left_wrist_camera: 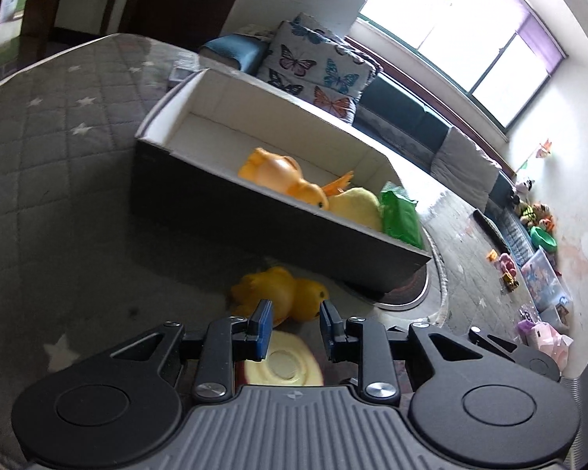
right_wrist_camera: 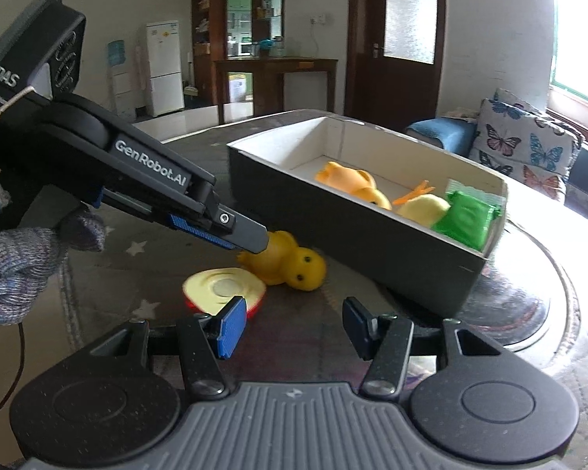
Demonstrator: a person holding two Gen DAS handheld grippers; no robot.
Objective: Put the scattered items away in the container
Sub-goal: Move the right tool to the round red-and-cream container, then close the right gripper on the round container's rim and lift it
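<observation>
Duck (left_wrist_camera: 284,293) trouble may come if you squeeze its round side with your wide-open left gripper (left_wrist_camera: 294,323), because it could pop away toward the box (left_wrist_camera: 254,211).

Apple half (left_wrist_camera: 282,364) partly hidden behind left claw (left_wrist_camera: 294,327).

The left gripper (right_wrist_camera: 251,241) is black with blue pads, white "GenRobot.AI" lettering, held by a grey knitted glove (right_wrist_camera: 15,266).
</observation>
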